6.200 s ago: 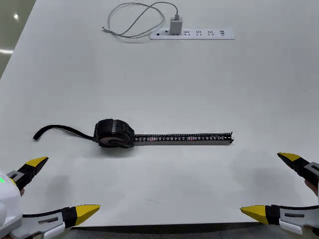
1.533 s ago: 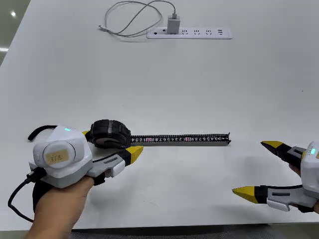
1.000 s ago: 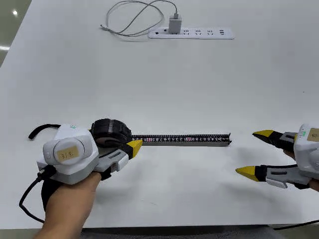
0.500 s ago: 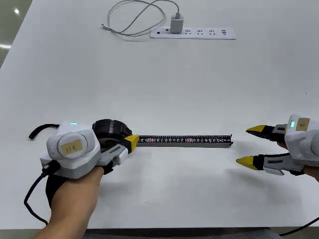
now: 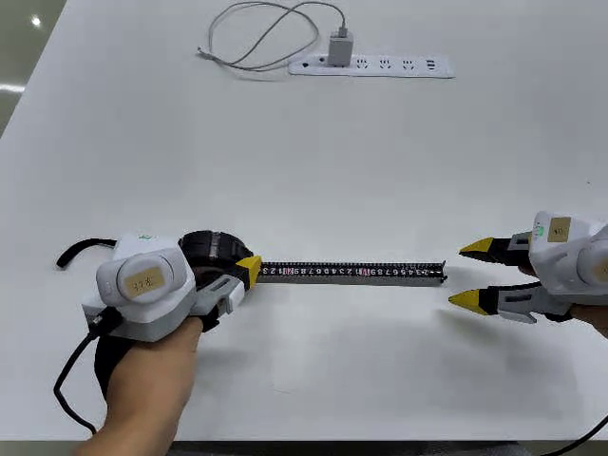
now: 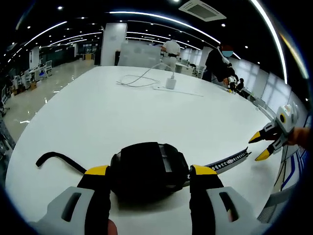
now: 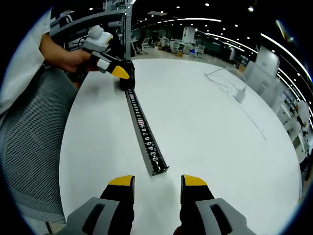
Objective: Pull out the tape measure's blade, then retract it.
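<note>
A black tape measure [image 5: 215, 253] lies on the white table [image 5: 313, 161], its blade [image 5: 351, 273] drawn out to the right and its black strap [image 5: 84, 250] trailing left. My left gripper [image 5: 224, 255] holds the case, one yellow-tipped jaw on each side of it [image 6: 149, 169]. The right gripper [image 5: 470, 275] hovers open just right of the blade's end hook [image 5: 443, 273]. In the right gripper view the hook [image 7: 159, 169] sits just ahead of the gap of the right gripper [image 7: 157, 182], with nothing between the jaws.
A white power strip [image 5: 389, 66] with a plugged-in charger [image 5: 340, 46] and a coiled cable [image 5: 252, 33] lies at the table's far edge. A grey mesh chair [image 7: 29, 147] stands by the near edge. People stand far off [image 6: 220, 61].
The left gripper came in from the near edge and closed around the tape measure's case. The right gripper moved left and up to the blade's end, its jaws narrower than before.
</note>
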A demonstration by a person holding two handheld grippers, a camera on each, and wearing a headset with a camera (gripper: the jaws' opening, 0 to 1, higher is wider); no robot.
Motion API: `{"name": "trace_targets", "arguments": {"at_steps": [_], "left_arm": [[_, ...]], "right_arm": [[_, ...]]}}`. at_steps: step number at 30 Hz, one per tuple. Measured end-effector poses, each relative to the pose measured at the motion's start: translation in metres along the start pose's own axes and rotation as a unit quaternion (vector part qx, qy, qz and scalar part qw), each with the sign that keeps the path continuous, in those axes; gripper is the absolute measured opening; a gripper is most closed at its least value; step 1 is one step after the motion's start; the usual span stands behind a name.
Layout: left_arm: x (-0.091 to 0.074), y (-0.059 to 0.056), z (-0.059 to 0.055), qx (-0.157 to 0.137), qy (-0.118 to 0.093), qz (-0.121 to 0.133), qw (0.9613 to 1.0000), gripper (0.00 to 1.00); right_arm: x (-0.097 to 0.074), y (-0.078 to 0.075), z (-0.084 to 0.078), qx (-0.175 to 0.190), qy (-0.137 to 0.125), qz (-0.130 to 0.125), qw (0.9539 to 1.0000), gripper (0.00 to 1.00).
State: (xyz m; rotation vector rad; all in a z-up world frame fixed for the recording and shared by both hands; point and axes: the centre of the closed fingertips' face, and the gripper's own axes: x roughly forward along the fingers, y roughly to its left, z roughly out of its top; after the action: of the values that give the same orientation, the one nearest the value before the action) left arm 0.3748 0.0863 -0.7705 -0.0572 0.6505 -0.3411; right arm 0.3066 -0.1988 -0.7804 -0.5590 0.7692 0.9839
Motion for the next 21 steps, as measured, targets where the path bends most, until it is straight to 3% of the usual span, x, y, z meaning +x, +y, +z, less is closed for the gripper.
{"name": "trace_targets", "arguments": {"at_steps": [21], "left_arm": [[0.0005,0.0009,-0.0012,0.007,0.004,0.001,1.0000,0.59]], "right_arm": [[0.0085,-0.0042,0.0016,-0.026,0.018,0.025,0.9992,0.30]]}}
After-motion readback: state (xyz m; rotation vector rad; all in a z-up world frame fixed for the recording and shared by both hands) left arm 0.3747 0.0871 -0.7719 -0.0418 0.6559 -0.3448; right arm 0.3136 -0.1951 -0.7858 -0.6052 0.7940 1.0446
